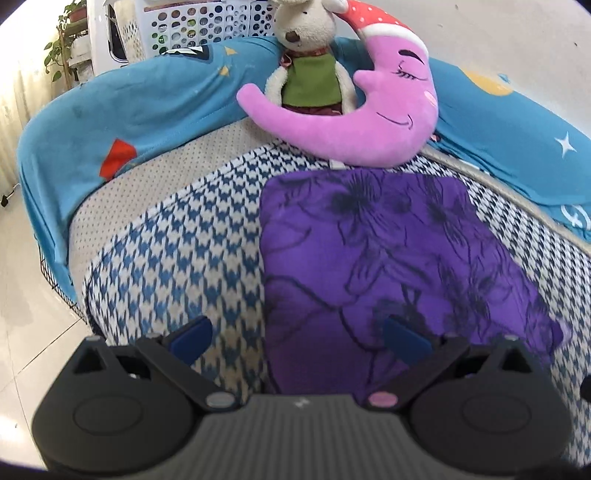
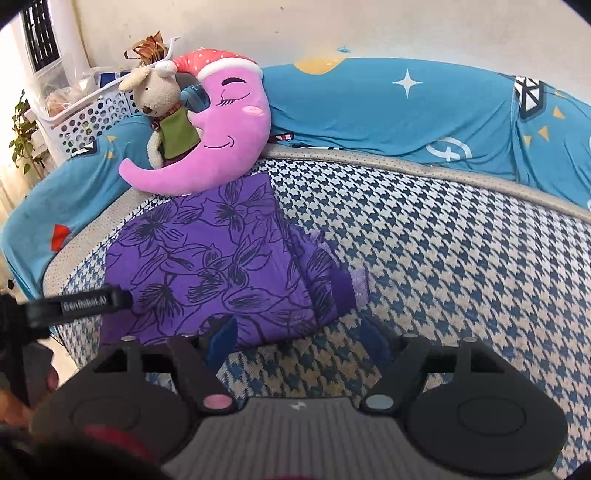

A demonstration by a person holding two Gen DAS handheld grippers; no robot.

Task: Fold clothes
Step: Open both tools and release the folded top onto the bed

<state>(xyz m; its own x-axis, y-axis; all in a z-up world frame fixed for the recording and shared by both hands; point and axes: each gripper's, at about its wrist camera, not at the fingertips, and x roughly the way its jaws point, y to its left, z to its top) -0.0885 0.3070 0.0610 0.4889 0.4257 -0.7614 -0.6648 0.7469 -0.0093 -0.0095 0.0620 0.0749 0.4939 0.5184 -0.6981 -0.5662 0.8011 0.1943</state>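
Observation:
A purple garment with dark flower print (image 1: 388,251) lies folded flat on the houndstooth cover (image 1: 177,258). My left gripper (image 1: 299,336) is open and empty, just above the garment's near left edge. In the right wrist view the garment (image 2: 207,258) shows a loose bunched flap at its right side (image 2: 332,280). My right gripper (image 2: 299,336) is open and empty at the garment's near right corner. The left gripper's body (image 2: 81,302) shows at the left.
A pink moon plush (image 1: 362,122) and a rabbit toy (image 1: 310,66) lean at the back of the surface. A blue padded bumper (image 2: 388,118) rings it. A white perforated basket (image 1: 199,26) and a plant (image 1: 62,44) stand behind. Tiled floor (image 1: 26,295) lies at left.

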